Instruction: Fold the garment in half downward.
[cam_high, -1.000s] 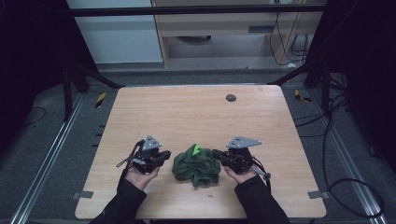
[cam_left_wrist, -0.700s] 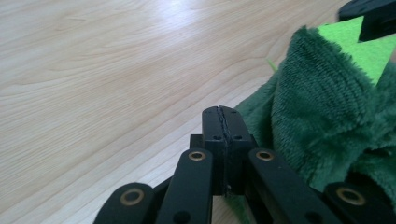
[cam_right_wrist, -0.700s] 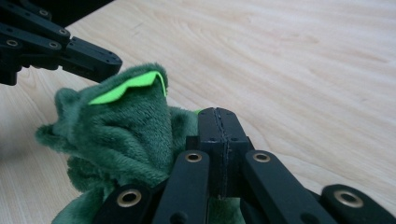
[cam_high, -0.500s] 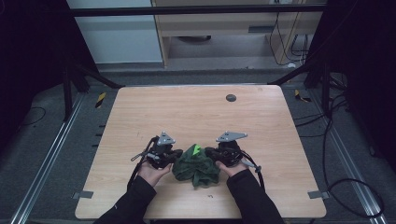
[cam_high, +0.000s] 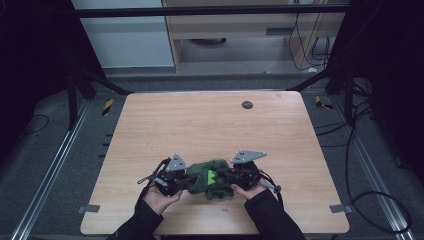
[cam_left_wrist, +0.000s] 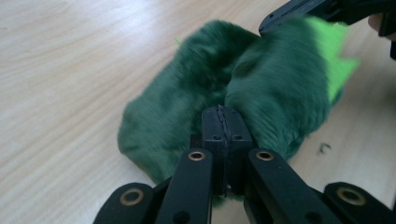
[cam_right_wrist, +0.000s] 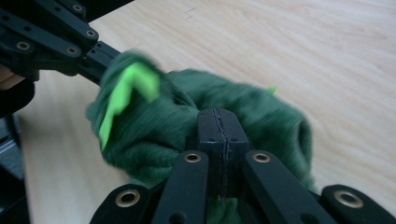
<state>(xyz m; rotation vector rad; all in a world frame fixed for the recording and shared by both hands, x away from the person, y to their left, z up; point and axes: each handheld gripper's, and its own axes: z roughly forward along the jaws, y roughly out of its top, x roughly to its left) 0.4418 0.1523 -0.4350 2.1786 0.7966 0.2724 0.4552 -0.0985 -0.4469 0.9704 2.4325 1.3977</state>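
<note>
Where the near edge of the bench (cam_high: 150, 125) meets the person's forearms, one item is in hand: a dark green fleecy cloth (cam_high: 207, 179), crumpled, with a bright green tag or patch showing on top. It lies on the bench between the two tongs, near the front edge and roughly midway across.

Left tongs (cam_high: 186, 181): jaws drawn fully together, tips pressed into the cloth's left side; whether a fold is pinched between them cannot be told, as the pads meet with no visible gap in the left gripper view (cam_left_wrist: 225, 135).

Right tongs (cam_high: 226, 179): likewise closed tight, tips buried in the cloth's right side, seen close in the right gripper view (cam_right_wrist: 219, 137).

Placement note: the tongs face each other across the bundle, probably to bunch it or to take opposite edges for spreading.

Other entries: a small dark round disc (cam_high: 247, 104) near the far edge of the bench, well apart from the work; cables trailing from each tool
</note>
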